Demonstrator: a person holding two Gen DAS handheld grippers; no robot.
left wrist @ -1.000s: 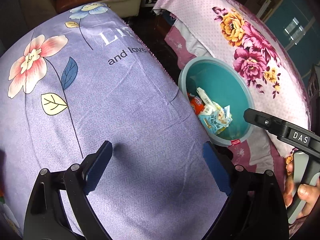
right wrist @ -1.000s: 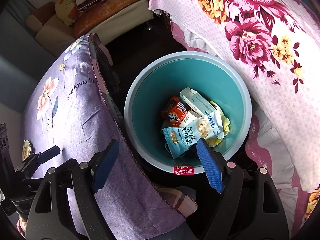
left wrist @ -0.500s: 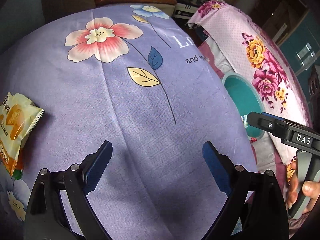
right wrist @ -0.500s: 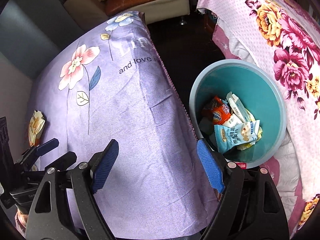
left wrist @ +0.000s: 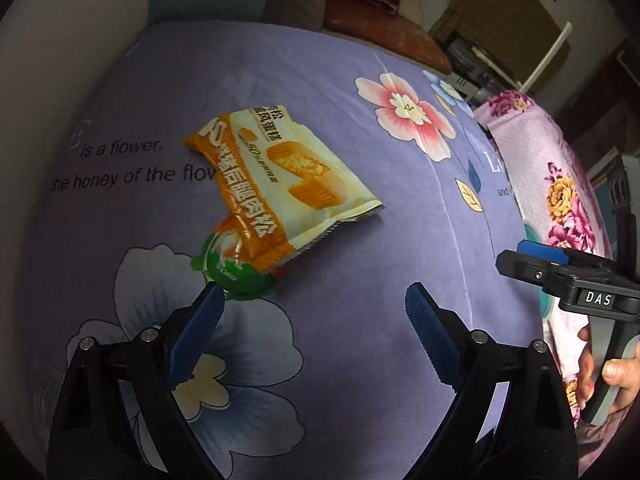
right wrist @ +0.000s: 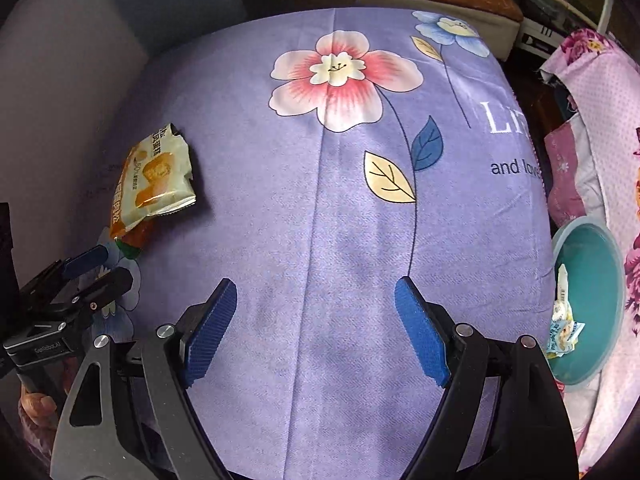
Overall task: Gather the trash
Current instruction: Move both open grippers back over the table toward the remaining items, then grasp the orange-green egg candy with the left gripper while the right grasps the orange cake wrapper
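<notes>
A yellow-and-orange cake wrapper point(left wrist: 280, 184) lies on the purple flowered cloth point(left wrist: 360, 248). Its near end overlaps a green-rimmed piece of packaging point(left wrist: 230, 270). My left gripper point(left wrist: 314, 296) hangs open just short of them, its left fingertip beside the green piece and nothing between the pads. In the right wrist view the wrapper point(right wrist: 156, 180) sits far left, with the left gripper point(right wrist: 100, 268) below it. My right gripper point(right wrist: 316, 286) is open over bare cloth. The teal bin point(right wrist: 596, 264) at the right edge holds several wrappers point(right wrist: 562, 320).
A pink rose-patterned cloth point(left wrist: 560, 184) covers the furniture to the right, beyond the bin. A brown sofa cushion point(left wrist: 380, 28) and a shelf stand at the back. A hand point(left wrist: 616, 376) holds the right gripper's handle at the lower right.
Both grippers have swept left from the bin across the purple cloth. The cake wrapper has come into view ahead of the left gripper, and the bin has slid to the right edge.
</notes>
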